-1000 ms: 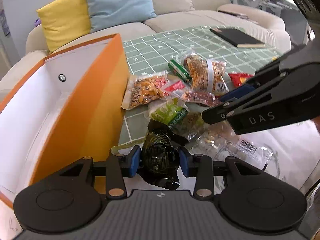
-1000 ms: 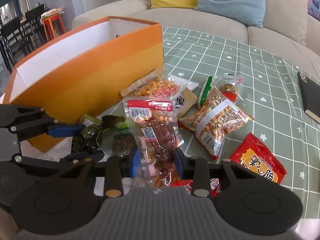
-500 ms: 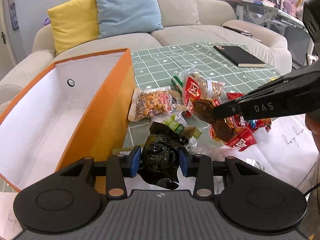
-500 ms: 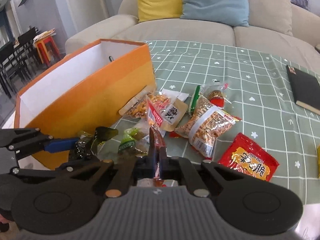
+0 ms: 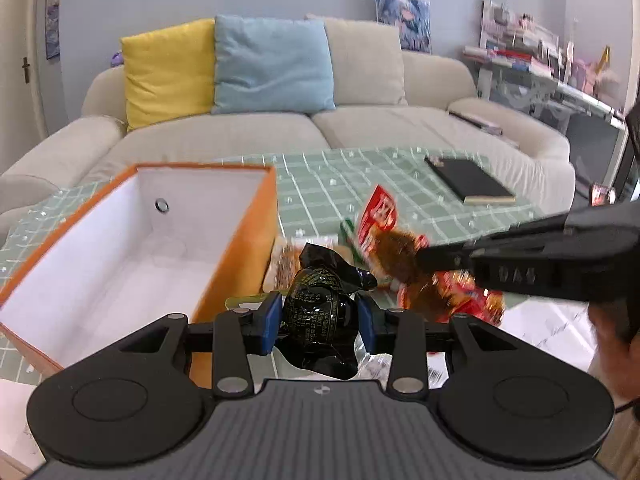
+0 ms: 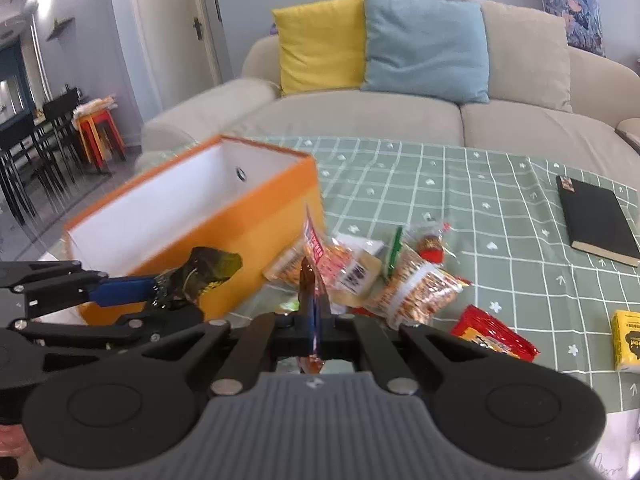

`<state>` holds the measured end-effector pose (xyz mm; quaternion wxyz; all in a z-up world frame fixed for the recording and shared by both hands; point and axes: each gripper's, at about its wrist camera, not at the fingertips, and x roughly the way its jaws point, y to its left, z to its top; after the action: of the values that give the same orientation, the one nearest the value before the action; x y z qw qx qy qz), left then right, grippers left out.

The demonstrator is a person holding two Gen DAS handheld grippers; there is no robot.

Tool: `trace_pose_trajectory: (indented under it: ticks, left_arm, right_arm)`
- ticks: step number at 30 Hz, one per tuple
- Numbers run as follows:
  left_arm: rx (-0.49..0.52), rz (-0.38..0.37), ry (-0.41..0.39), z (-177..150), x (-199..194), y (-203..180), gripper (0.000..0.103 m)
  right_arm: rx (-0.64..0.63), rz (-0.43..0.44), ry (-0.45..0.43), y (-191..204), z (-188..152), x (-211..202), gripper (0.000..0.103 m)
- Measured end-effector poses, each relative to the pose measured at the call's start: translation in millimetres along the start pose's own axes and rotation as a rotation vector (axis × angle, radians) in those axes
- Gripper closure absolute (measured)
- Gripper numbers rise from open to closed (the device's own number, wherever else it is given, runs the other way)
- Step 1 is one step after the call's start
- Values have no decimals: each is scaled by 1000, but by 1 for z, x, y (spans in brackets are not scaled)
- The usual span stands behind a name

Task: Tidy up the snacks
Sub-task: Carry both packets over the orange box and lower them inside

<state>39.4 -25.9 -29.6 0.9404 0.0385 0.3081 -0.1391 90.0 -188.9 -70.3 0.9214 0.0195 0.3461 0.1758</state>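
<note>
My left gripper is shut on a black crinkled snack packet, held above the table just right of the orange box; that packet also shows in the right wrist view. My right gripper is shut on a clear packet of brown meat snack with a red label, lifted edge-on; it hangs in the left wrist view. The box is open, white inside and empty. Several snack packets lie on the green checked cloth beside it.
A black notebook lies at the far right of the table. A red packet and a yellow packet lie near the right front edge. A sofa with yellow and blue cushions stands behind the table.
Both grippers have risen with their packets. The right gripper closed on the meat snack packet and lifted it off the pile; the left kept hold of the black packet.
</note>
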Motion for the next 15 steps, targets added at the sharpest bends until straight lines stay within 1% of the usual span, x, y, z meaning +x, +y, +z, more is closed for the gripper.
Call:
trace_pose_trajectory:
  ticks: [5,9,15]
  left_arm:
    - [-12,25,-48,19,-19,6,59]
    - [-37,50,-57,34,-29,22,59]
    - [-20,127,-46,53,-35,52,59]
  right_arm:
    - [-19,31,-37,19,12,-15,103]
    - [-30,71,-71,35,33,-21,103]
    - [-36,137,-100,63,65,-16,103]
